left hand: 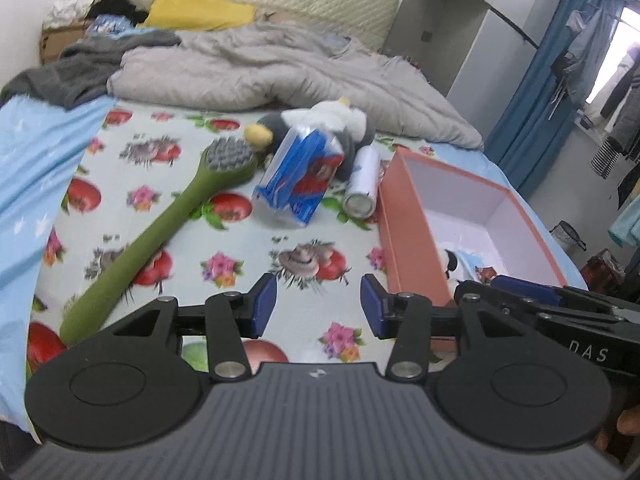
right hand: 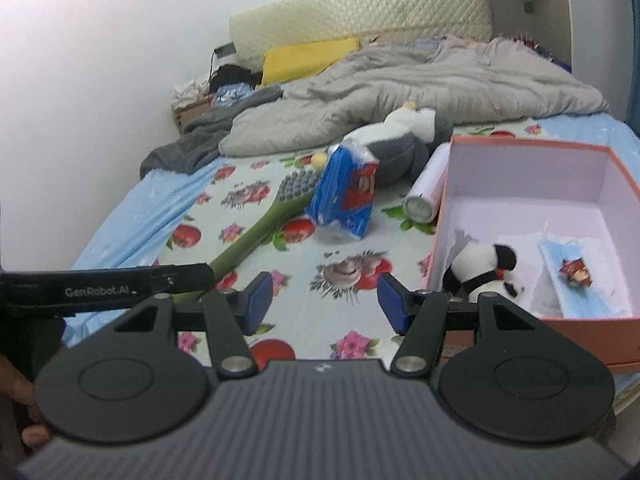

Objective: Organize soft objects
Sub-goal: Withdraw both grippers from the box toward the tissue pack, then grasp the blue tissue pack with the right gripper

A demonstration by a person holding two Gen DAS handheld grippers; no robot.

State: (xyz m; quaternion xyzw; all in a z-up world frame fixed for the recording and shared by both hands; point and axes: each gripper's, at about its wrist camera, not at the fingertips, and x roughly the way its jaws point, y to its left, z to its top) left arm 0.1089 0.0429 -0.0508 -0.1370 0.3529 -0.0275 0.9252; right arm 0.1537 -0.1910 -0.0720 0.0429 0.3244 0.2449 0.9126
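Clear passage: the patterned sheet (left hand: 256, 256) at the bed's near edge lies bare ahead of your left gripper (left hand: 318, 306) and right gripper (right hand: 325, 303), whose jaws stand apart with nothing between them. Obstructions, mid-bed: green brush (left hand: 160, 236) slanting toward the near left; tissue pack (left hand: 298, 180), white can (left hand: 362, 184) and grey plush (left hand: 320, 122) clustered just beside one another. Right edge: pink box (right hand: 520, 148), open-topped, its far half free; the grey quilt (left hand: 256, 64) blocks the head end.
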